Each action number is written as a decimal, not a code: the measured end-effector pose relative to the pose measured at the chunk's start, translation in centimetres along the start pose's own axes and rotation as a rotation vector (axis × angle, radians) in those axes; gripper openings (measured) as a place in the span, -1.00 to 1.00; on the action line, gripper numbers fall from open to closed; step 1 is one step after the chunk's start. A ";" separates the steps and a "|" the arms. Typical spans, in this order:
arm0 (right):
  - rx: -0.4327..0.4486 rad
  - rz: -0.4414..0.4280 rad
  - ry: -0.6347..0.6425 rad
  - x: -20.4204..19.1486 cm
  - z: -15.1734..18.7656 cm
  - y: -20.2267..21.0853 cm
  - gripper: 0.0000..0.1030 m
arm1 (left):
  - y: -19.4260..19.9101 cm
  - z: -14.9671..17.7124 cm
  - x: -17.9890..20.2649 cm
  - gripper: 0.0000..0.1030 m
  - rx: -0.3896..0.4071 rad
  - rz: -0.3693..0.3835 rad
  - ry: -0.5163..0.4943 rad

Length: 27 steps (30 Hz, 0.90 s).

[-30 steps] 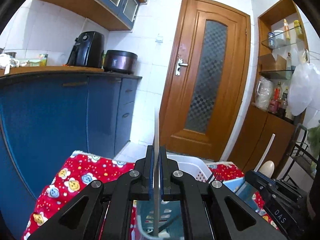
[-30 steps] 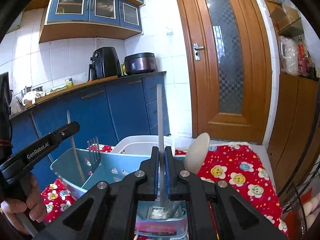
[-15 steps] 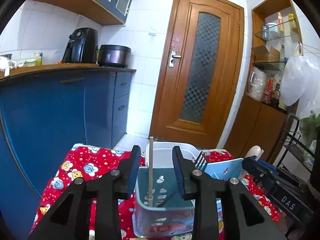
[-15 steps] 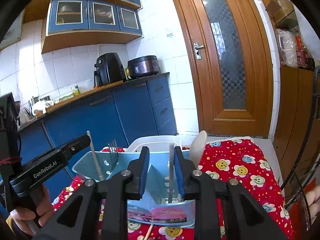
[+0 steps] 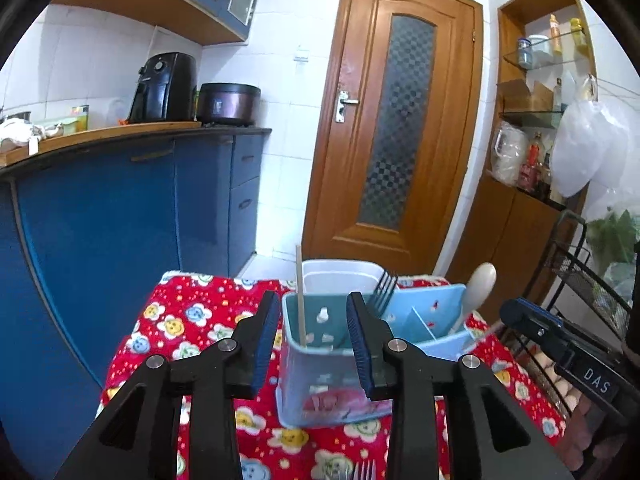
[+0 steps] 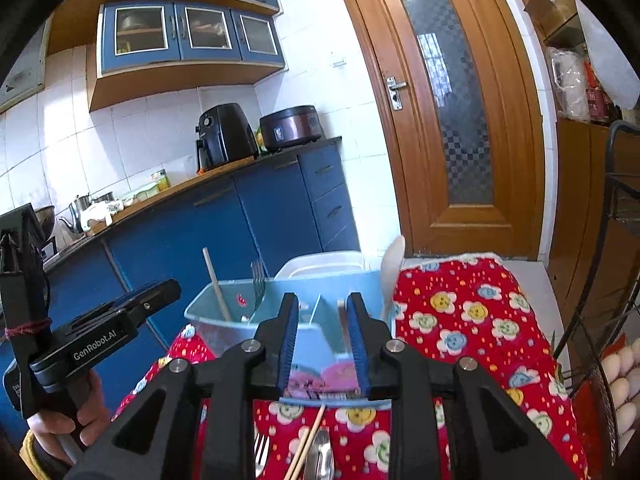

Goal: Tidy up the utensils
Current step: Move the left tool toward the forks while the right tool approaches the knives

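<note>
Left wrist, tongs (image 5: 312, 334) now parted, chopstick (image 5: 300, 300) released

Right claw (image 6: 322, 334) agape — chopstick (image 6: 341, 326) inside organizer (image 6: 208, 304)

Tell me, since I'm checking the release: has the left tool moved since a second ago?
Yes. The left tool has opened and pulled back from the blue holder, leaving the chopstick standing inside.
</note>
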State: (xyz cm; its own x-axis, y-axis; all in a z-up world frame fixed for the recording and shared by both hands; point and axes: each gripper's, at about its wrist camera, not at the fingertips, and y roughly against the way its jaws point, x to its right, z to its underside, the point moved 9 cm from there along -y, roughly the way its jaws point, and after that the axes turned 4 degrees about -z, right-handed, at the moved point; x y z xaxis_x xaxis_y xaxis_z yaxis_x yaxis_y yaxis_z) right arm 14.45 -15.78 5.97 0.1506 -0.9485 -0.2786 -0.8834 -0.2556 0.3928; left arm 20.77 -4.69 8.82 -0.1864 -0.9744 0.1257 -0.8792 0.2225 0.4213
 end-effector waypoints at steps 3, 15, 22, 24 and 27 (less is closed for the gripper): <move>-0.034 -0.004 -0.012 0.2 1.1 0.4 -0.46 | 0.7 0.7 -0.2 -0.31 -0.021 0.002 -0.001; -0.167 -0.007 -0.025 0.2 6.5 0.8 -0.32 | 2.0 5.2 -0.4 -0.31 -0.125 0.014 0.001; -0.235 -0.004 -0.037 0.3 9.1 0.1 -0.22 | 1.6 7.8 -0.5 -0.31 -0.190 0.017 0.013; -0.260 -0.006 -0.045 0.4 9.9 -0.2 -0.16 | 1.5 8.6 -0.5 -0.31 -0.208 0.019 0.017; -0.295 -0.006 -0.051 0.6 11.0 -0.8 -0.13 | 1.2 9.5 -0.6 -0.31 -0.233 0.014 0.021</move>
State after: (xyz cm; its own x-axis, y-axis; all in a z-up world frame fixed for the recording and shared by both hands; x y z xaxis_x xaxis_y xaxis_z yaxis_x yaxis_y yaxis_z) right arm 10.32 -14.13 -4.18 0.1267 -0.9381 -0.3225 -0.7143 -0.3119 0.6265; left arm 15.66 -4.14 0.67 -0.1863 -0.9710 0.1501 -0.7515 0.2392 0.6149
